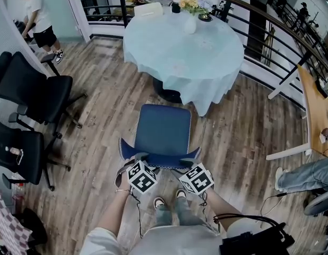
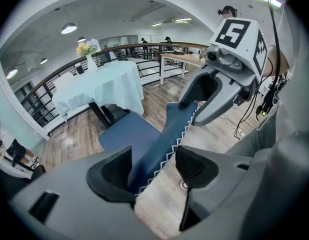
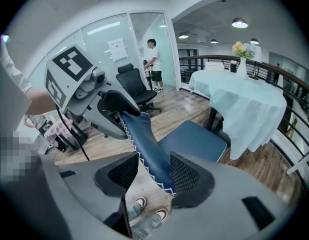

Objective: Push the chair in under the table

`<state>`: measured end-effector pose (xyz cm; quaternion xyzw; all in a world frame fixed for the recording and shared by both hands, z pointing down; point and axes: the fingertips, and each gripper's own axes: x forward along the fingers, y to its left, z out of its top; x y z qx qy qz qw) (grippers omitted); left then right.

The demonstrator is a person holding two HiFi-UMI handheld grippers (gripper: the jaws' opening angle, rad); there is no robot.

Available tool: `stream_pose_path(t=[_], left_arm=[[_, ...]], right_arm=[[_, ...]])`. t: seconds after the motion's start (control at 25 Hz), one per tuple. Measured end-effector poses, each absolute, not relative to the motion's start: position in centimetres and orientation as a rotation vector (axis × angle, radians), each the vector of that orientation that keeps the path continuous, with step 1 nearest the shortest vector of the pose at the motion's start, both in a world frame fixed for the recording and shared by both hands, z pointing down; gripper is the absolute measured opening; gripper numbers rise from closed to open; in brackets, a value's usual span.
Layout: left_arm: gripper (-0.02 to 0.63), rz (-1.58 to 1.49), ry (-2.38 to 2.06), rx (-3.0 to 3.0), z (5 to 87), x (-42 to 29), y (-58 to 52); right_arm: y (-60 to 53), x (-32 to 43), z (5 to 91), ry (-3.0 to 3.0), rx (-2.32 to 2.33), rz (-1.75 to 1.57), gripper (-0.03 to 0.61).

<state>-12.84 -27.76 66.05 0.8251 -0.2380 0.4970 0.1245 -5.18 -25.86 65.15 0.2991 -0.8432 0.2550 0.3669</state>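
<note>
We hold the left tongs [image 2: 154,169] and right tongs [image 3: 152,171] astride the backrest [image 2: 177,121] of the chair [image 1: 163,134], jaws apart with the blue padding between them, unclamped, likely so a push drives both sides evenly. The chair stands just short of the round desk [image 1: 153,41], seat facing it, not yet under

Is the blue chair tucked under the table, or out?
Out. The chair shows its whole seat, none of it beneath the table.
</note>
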Motion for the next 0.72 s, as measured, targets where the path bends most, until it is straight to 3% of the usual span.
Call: stream_pose_path(t=[0.72], left_arm=[[0.275,1.467,-0.663,2.41,65.9,-10.1,-35.2]], right_arm=[[-33.2,-2.5,64.9,-2.175,0.809,0.636,0.207]])
